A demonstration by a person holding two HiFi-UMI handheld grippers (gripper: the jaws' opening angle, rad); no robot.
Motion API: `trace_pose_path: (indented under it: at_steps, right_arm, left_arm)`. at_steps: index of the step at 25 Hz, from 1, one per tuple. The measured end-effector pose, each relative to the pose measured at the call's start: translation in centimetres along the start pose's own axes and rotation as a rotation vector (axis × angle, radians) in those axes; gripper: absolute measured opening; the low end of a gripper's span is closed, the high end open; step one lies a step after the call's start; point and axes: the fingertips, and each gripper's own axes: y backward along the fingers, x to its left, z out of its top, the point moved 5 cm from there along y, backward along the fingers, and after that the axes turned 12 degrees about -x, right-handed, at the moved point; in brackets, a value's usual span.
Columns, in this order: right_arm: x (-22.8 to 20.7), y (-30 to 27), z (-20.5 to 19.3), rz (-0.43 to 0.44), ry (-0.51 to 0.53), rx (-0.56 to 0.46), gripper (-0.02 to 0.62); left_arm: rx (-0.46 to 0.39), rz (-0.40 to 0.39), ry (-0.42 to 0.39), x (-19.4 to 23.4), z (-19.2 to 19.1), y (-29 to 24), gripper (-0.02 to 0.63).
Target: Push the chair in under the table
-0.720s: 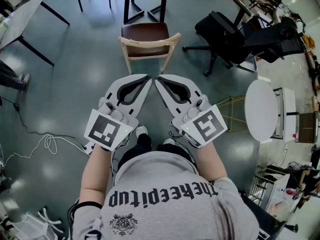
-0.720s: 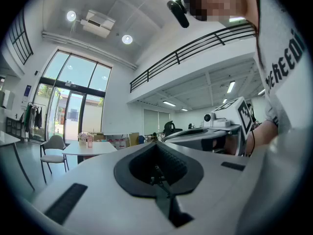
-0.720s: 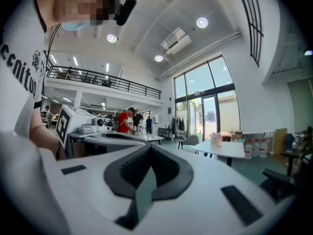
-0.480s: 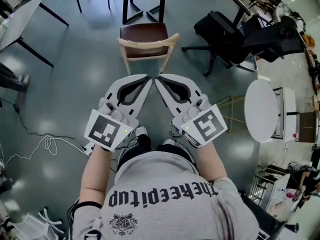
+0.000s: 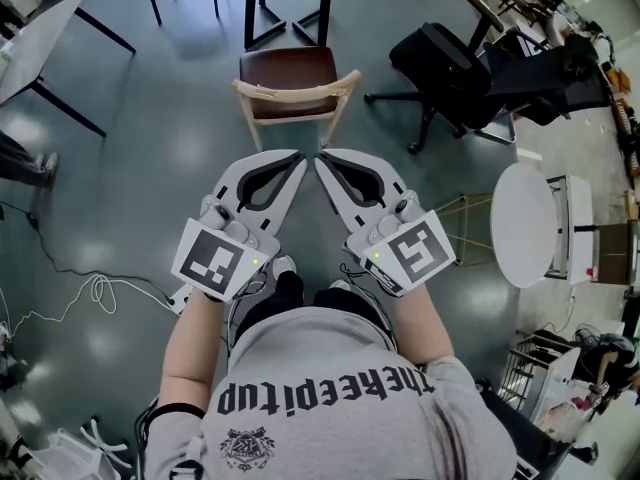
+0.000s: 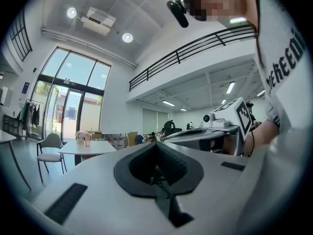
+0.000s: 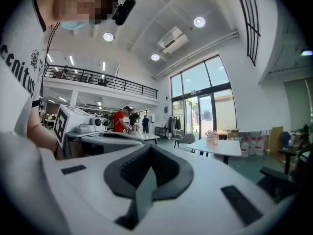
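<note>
Head view down onto chair (image 5: 290, 70) — gripper views level.

Very little differs. The white left tool (image 5: 295, 160) and the white right tool (image 5: 323, 163) sit a shade lower and further right in the head view than before, their tips slightly further apart. The light wooden chair with a brown seat (image 5: 288, 68) and the thin white cable (image 5: 100, 290) on the grey floor show the same faint downward shift.
</note>
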Motion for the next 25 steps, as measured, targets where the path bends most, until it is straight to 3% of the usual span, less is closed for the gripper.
trace_pose_path:
  at_steps: [6, 15, 25]
  right_arm:
    - [-0.4, -0.7, -0.9, -0.042, -0.067, -0.027, 0.009]
    - [-2.1, -0.8, -1.5, -0.062, 0.008, 0.031, 0.011]
    - [-7.1, -3.4, -2.1, -0.008, 0.003, 0.038, 0.011]
  left_arm:
    - [-0.005, -0.027, -0.017, 1.3, -0.6, 0.3, 0.015]
    - [-0.015, -0.031, -0.001, 2.9, -1.6, -1.2, 0.015]
    - [-0.003, 0.018, 0.004, 5.8, -2.7, -5.1, 0.015]
